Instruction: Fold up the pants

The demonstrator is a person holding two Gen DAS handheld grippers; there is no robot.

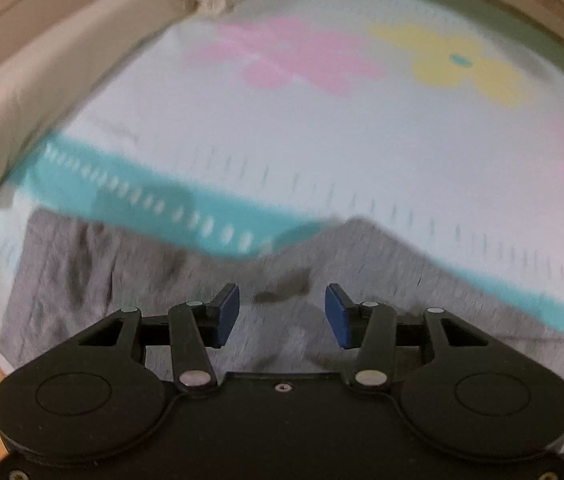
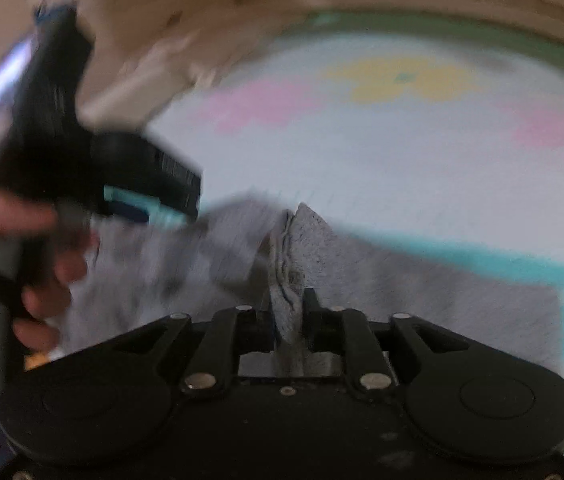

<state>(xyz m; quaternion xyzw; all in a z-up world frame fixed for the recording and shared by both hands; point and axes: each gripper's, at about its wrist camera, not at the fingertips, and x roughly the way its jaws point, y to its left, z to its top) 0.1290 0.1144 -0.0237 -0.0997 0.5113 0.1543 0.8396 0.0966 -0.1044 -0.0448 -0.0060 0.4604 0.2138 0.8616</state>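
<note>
right tool [image 2: 288, 316] pinches a bunched edge of the grey knit pants [image 1: 129, 280] to carry the fold | left tool [image 1: 282, 314] spread, empty above them | pants lie on flowered white mat [image 1: 322, 140]

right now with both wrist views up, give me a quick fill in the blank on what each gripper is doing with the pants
1. The right gripper is shut on a bunched fold of the ____ pants.
2. The left gripper hangs over the pants with its blue-padded fingers ____.
3. The pants lie on a pale mat printed with pink and ____ flowers.

Missing words: grey; open; yellow
</note>
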